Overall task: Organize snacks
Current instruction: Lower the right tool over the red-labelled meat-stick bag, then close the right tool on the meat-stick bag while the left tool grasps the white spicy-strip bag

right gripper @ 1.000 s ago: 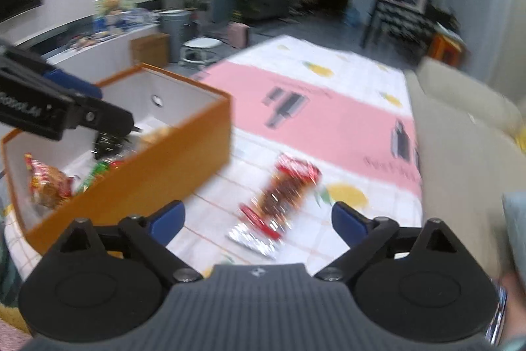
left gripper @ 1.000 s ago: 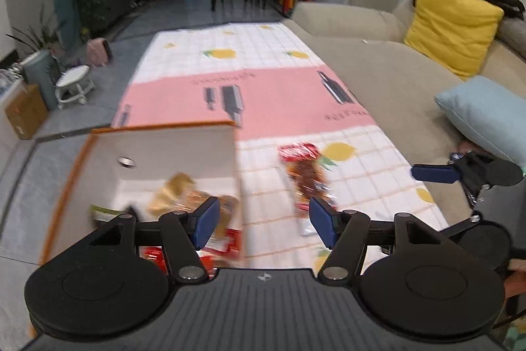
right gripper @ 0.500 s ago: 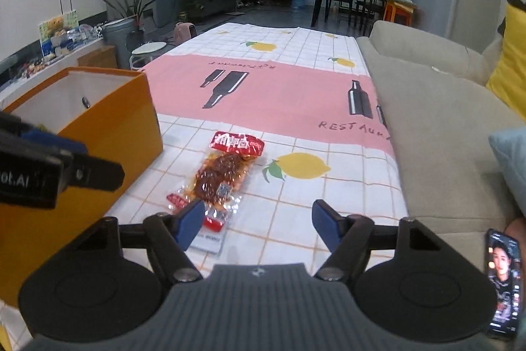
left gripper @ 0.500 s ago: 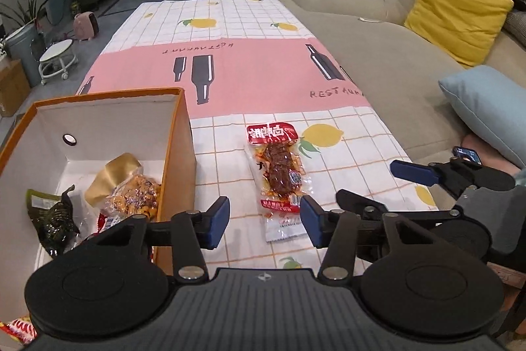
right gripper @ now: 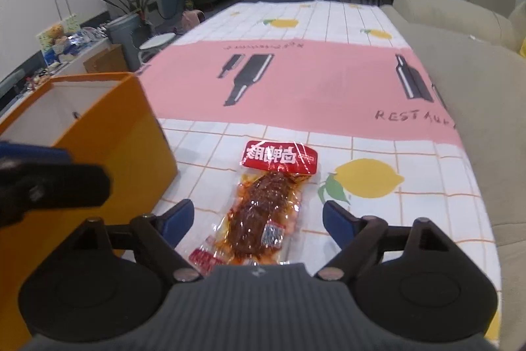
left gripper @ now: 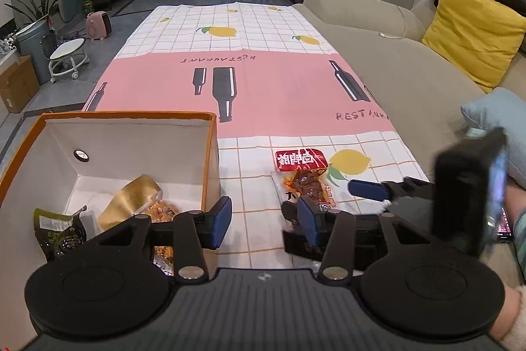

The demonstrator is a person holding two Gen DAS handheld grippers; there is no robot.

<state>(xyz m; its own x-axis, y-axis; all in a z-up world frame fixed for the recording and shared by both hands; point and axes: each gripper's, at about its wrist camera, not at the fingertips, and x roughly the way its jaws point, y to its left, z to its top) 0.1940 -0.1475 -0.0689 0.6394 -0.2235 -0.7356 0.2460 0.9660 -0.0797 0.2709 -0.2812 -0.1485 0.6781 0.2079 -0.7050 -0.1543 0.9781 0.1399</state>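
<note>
A clear snack packet (right gripper: 266,213) with a red header and brown meat lies on the tablecloth. My right gripper (right gripper: 258,221) hangs low over it, the packet between its blue pads, which stand apart from it; the jaws are opening. In the left wrist view the same packet (left gripper: 304,173) lies beyond my right gripper (left gripper: 328,201). My left gripper (left gripper: 264,222) is just right of the orange box (left gripper: 131,114), its jaws closing with nothing between them. The box holds a gold packet (left gripper: 131,203) and a dark green packet (left gripper: 59,229).
The lemon-and-pink tablecloth (left gripper: 263,81) runs far ahead. A beige sofa (left gripper: 411,81) lines the right side, with a yellow cushion (left gripper: 473,32) and a blue cushion (left gripper: 493,114). The orange box (right gripper: 131,134) stands left of the packet. A blurred black device (left gripper: 466,193) sits near my right hand.
Both grippers have come down and closer to the table. The right one now straddles the packet; its jaws narrowed, then widened. The left jaws have narrowed and left the box.
</note>
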